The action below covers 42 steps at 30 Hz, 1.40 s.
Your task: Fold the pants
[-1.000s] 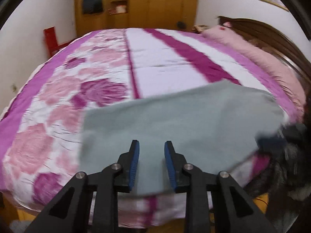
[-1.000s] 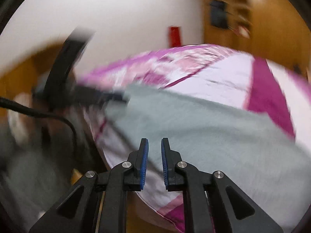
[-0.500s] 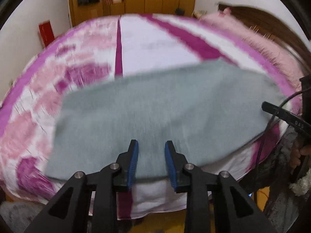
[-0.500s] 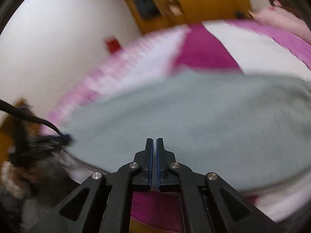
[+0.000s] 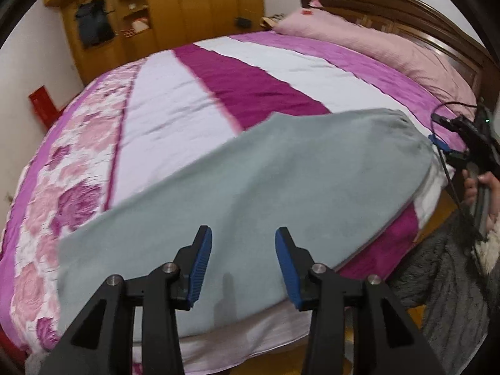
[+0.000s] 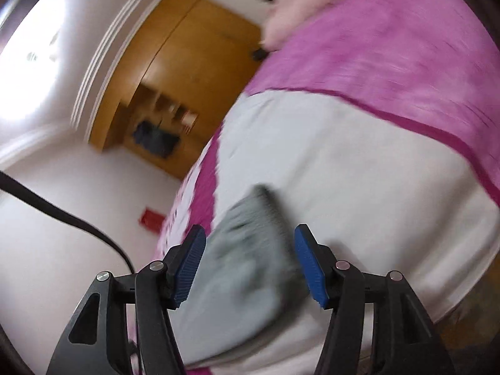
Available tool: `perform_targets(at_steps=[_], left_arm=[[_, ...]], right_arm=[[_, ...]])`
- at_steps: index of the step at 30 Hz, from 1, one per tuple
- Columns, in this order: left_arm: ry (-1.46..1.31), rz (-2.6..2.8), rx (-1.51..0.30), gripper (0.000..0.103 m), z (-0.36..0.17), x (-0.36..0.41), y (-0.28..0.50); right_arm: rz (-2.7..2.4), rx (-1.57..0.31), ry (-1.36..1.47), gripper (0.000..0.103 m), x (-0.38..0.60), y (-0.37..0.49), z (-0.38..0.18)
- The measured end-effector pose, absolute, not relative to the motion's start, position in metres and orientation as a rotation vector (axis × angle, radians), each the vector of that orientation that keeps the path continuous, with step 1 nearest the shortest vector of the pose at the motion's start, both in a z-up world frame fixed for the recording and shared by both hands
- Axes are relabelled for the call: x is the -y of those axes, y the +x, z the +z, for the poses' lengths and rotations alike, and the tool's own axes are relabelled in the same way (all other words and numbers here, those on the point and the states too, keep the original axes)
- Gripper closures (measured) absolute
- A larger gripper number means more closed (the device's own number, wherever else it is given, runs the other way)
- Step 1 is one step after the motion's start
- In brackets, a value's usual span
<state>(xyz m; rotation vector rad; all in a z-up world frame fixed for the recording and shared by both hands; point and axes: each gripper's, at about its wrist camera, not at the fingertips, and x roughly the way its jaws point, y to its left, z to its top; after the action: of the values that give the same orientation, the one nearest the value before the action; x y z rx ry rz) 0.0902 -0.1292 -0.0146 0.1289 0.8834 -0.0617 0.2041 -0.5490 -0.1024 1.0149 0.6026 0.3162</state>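
Pants: the grey pants [image 5: 265,193] are lying flat on the bed [image 5: 193,106], along its near edge, running from 8 o'clock to 2 o'clock in the left view.
Left gripper [image 5: 243,265]: its fingers have just been opening and are standing apart above the pants, holding nothing.
Right gripper [image 6: 250,262]: its fingers have just been opening wide; the blurry end of the pants [image 6: 250,250] is sitting between them, not squeezed.
Pillow [image 5: 375,43]: lying at 1 o'clock by the headboard.
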Motion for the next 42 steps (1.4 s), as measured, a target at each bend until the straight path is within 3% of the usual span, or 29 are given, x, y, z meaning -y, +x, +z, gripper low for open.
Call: perform_targets(at_steps=[10,15,23,26,27,29,30,34,38,42], left_arm=[[0.142,-0.114,-0.937,0.059,-0.041,0.167,0.101],[0.142,-0.100,-0.957,0.059,-0.051,0.160,0.095],[0.071,-0.084,-0.958,0.059,-0.046,0.144,0.095],[-0.013,-0.097,-0.954,0.059,-0.039,0.138,0.101],[-0.037,-0.104,-0.951,0.059,-0.037,0.137,0.103],[-0.081,-0.121,-0.934,0.067,-0.031,0.137,0.109],[-0.093,-0.123,-0.927,0.078,-0.029,0.139,0.114],[-0.115,-0.092,-0.923,0.085,-0.026,0.148,0.135],[-0.119,-0.064,-0.929,0.085,-0.033,0.164,0.158],[-0.104,0.018,-1.025,0.088,-0.071,0.171,0.183]], right_arm=[[0.393,-0.686,1.023,0.044,0.514,0.193,-0.116],[0.435,-0.674,1.026,0.036,0.500,0.206,-0.114],[0.396,-0.665,1.023,0.035,0.489,0.234,-0.107],[0.371,-0.688,1.004,0.043,0.485,0.236,-0.107],[0.367,-0.692,1.003,0.049,0.486,0.232,-0.109],[0.317,-0.728,1.008,0.083,0.490,0.232,-0.118],[0.326,-0.740,1.033,0.089,0.497,0.230,-0.127],[0.319,-0.715,1.026,0.089,0.498,0.227,-0.125],[0.275,-0.726,0.948,0.089,0.491,0.227,-0.116],[0.306,-0.739,0.984,0.089,0.497,0.228,-0.120]])
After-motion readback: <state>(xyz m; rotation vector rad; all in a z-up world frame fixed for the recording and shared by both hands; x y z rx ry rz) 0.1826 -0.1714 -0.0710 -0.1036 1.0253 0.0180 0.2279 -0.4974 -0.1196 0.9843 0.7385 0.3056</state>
